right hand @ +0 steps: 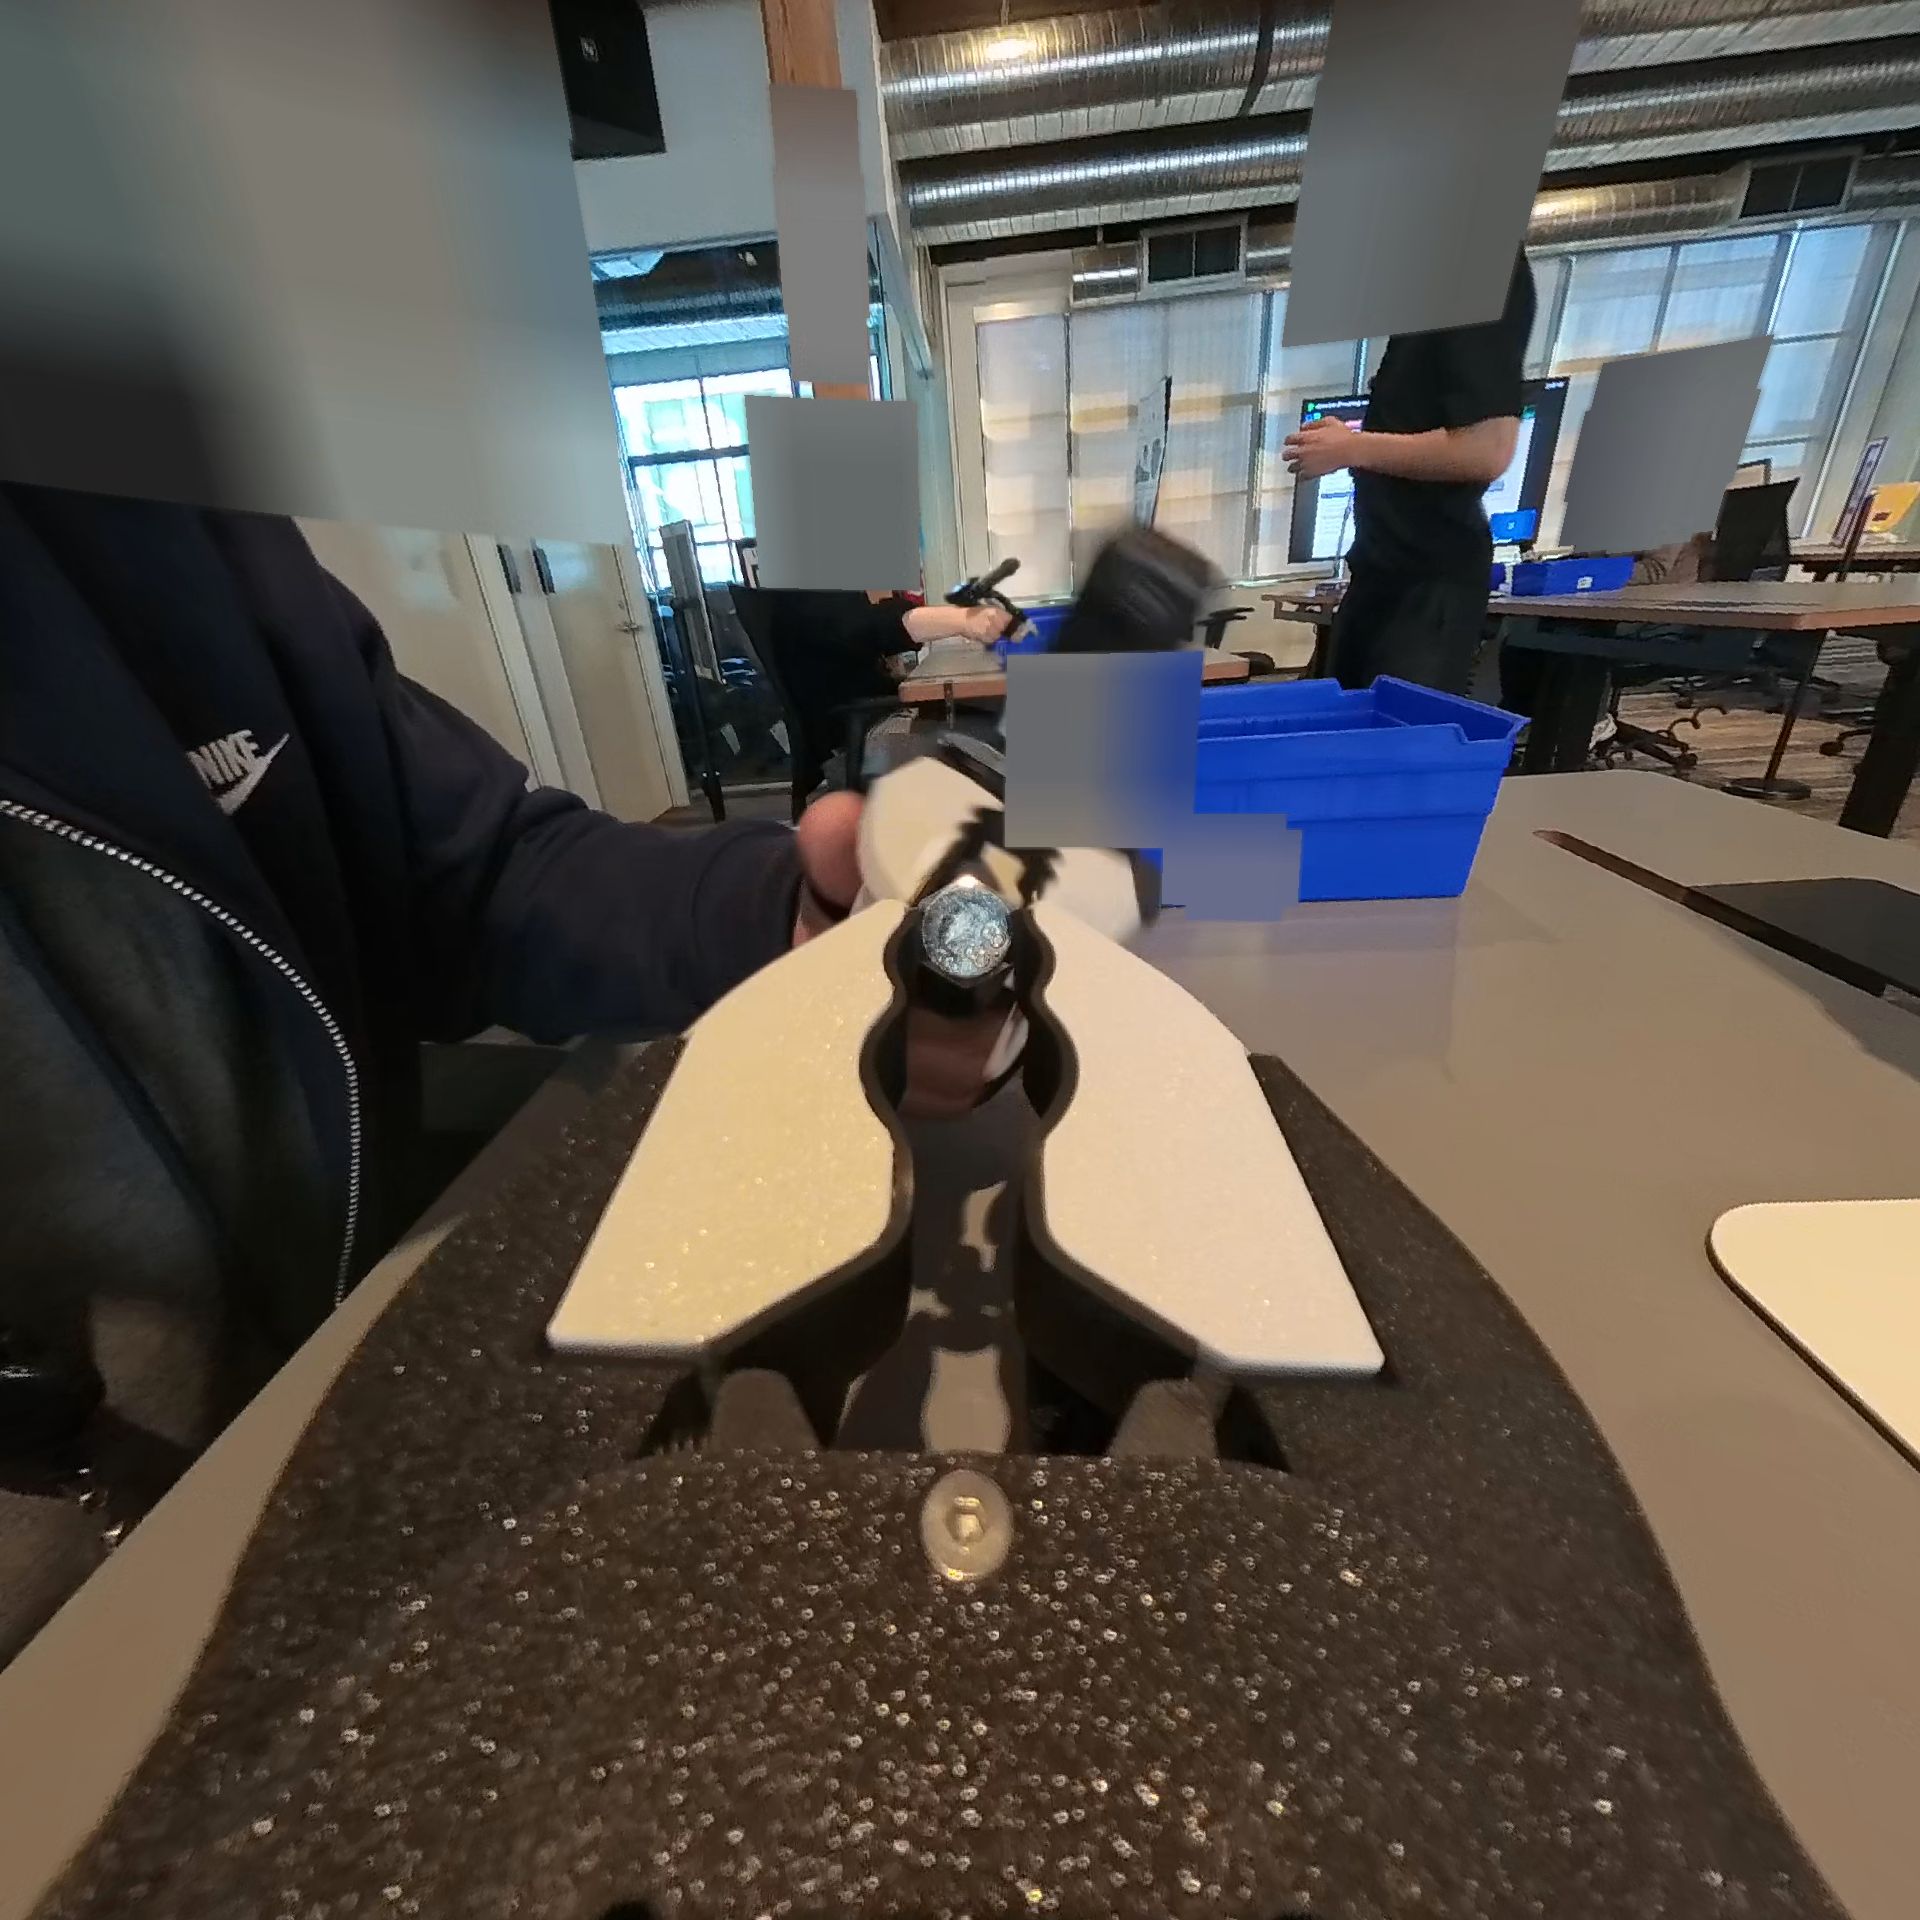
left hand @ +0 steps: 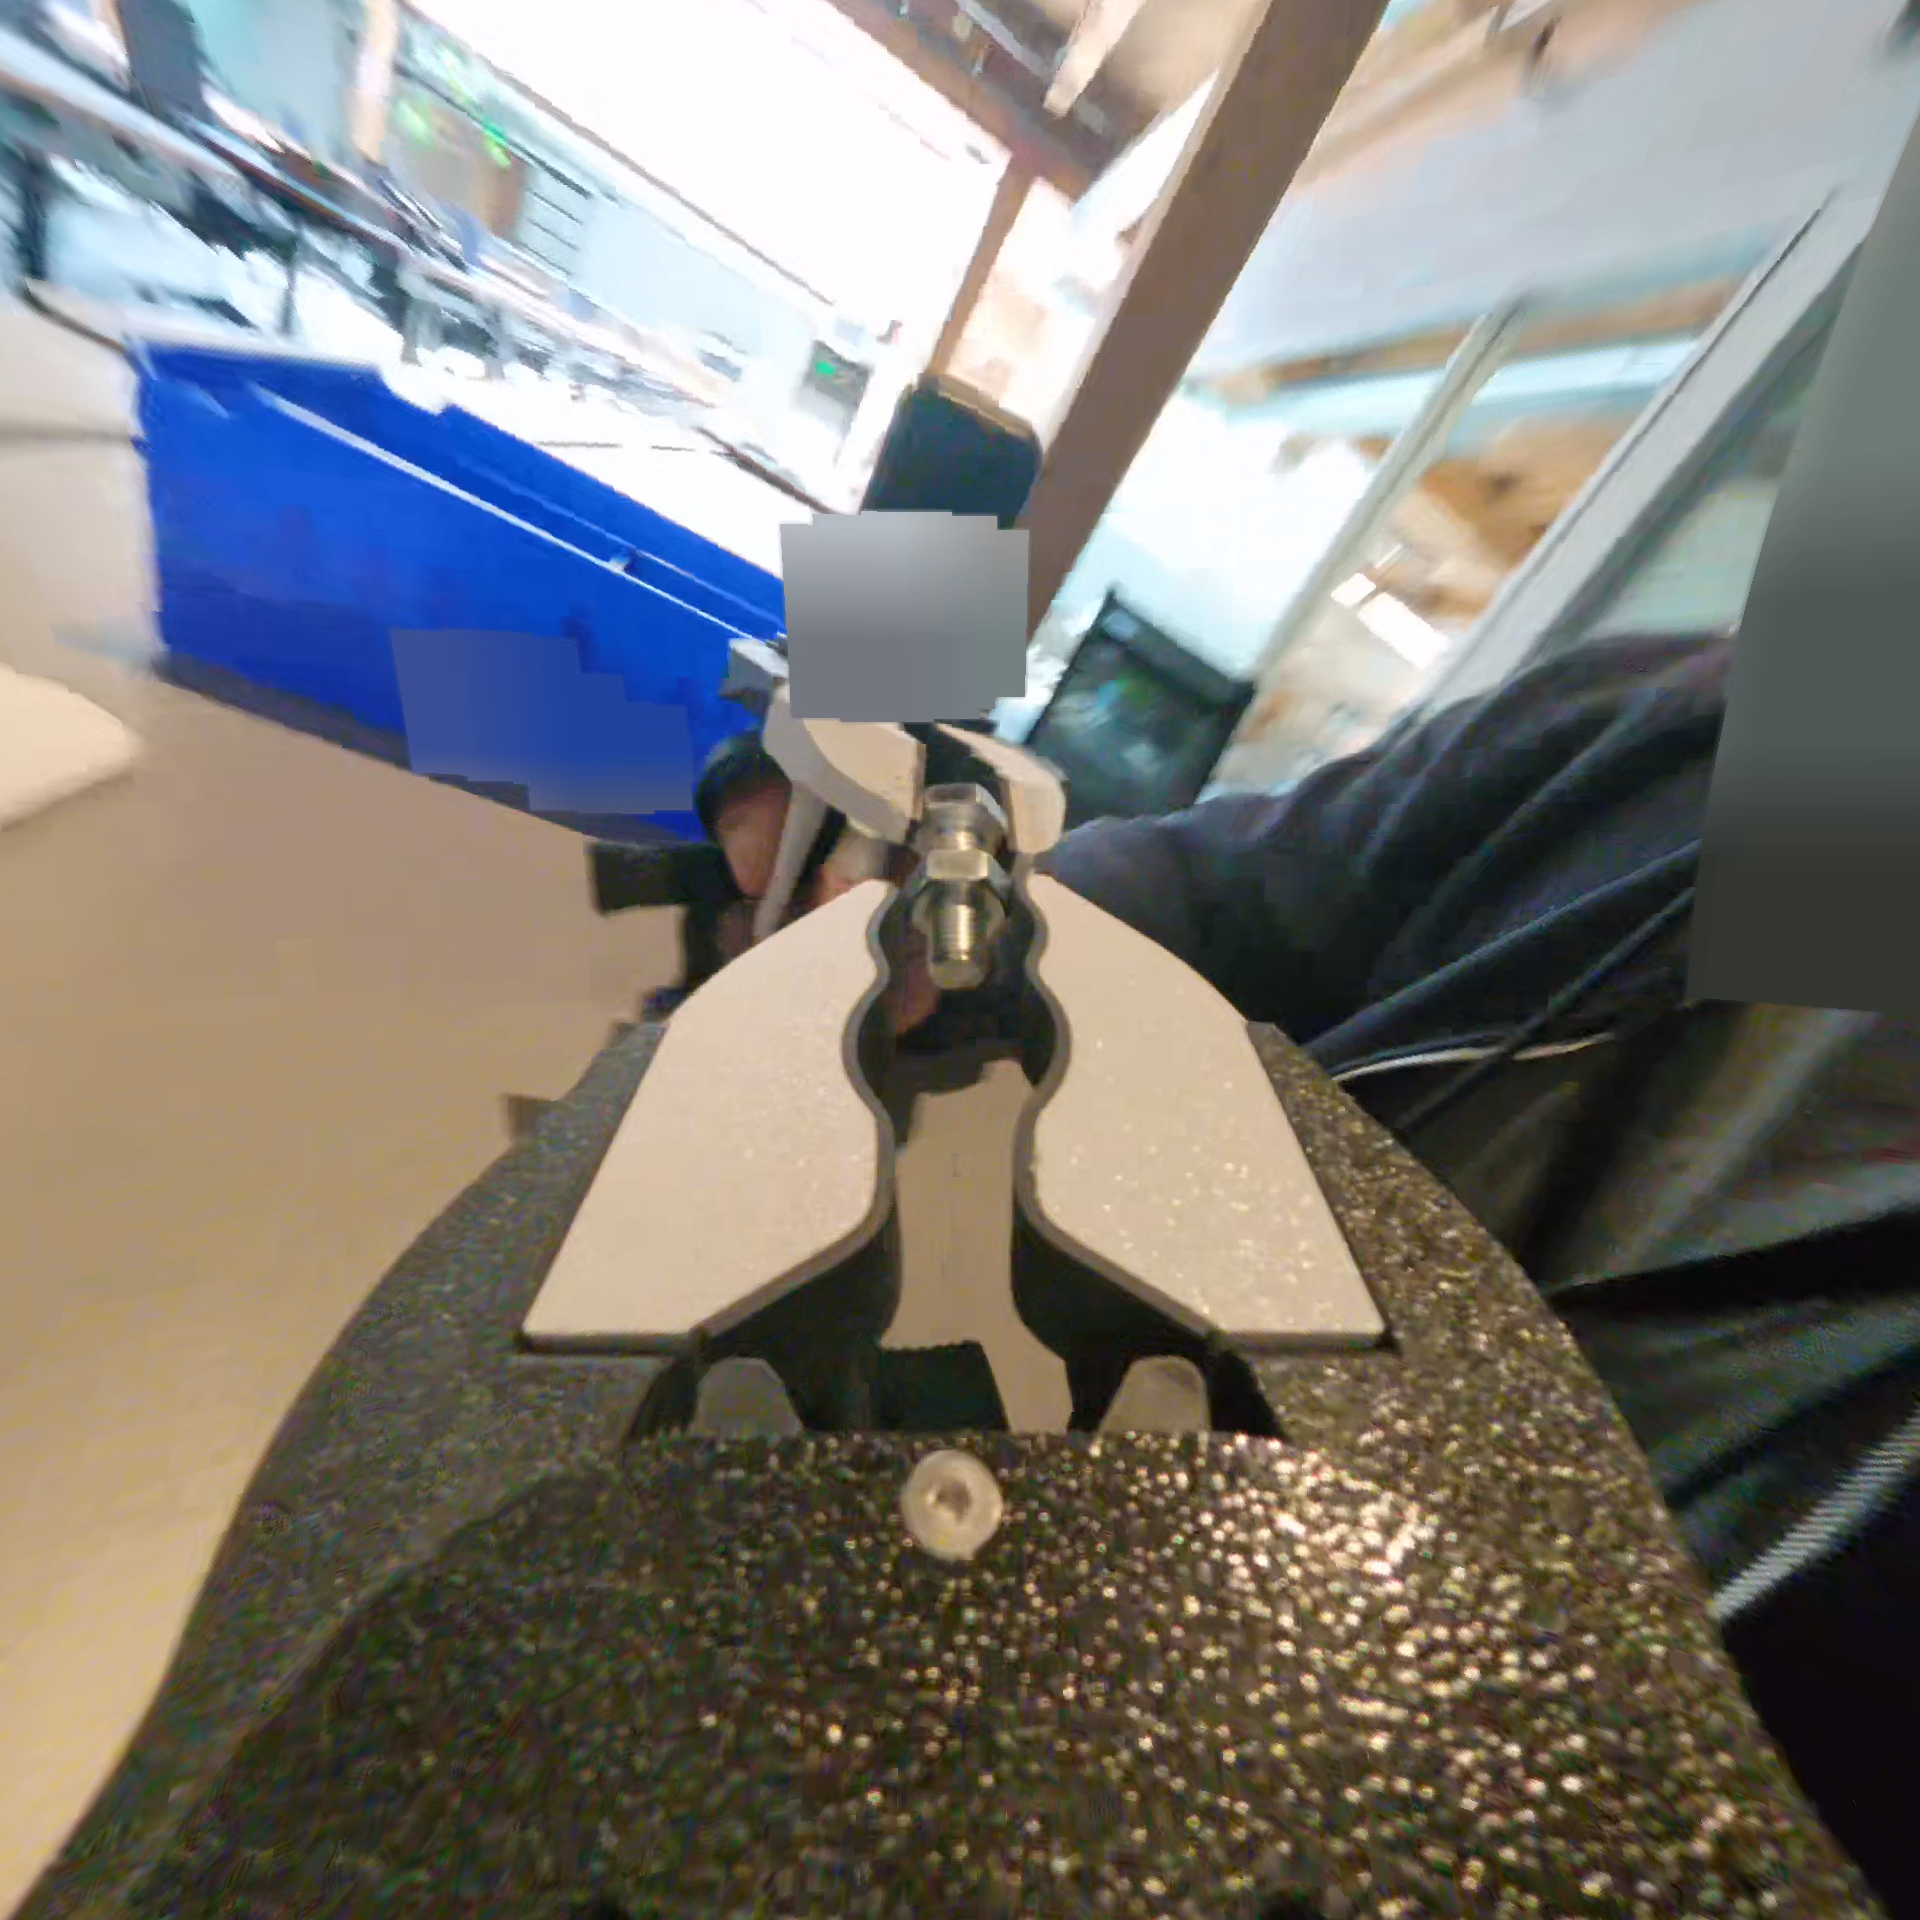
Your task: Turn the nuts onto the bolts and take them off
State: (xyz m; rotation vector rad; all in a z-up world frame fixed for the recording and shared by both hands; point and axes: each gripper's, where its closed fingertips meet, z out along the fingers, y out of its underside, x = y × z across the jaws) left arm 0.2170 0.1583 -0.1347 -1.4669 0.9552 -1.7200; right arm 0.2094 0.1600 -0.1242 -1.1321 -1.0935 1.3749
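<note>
Progress check, left to right. Left gripper [left hand: 954, 883]: jaws narrowed onto nut [left hand: 953, 916], at 12 o'clock from its own body; threaded end of bolt [left hand: 956, 951] protruding toward camera through nut. Second nut [left hand: 953, 860] seated just behind, toward bolt head. Right gripper [right hand: 964, 940]: clamped on bolt head [right hand: 964, 932], facing left gripper, both held above grey table [right hand: 1455, 1039]. Judged mid-task: nuts engaged on thread; direction of turning not determinable. Blue bin [right hand: 1361, 790] at 1 o'clock, well apart.

One bolt [left hand: 956, 925], perhaps two nuts [left hand: 954, 836] (blurred), two grippers [left hand: 956, 894], one blue bin [right hand: 1361, 790].
</note>
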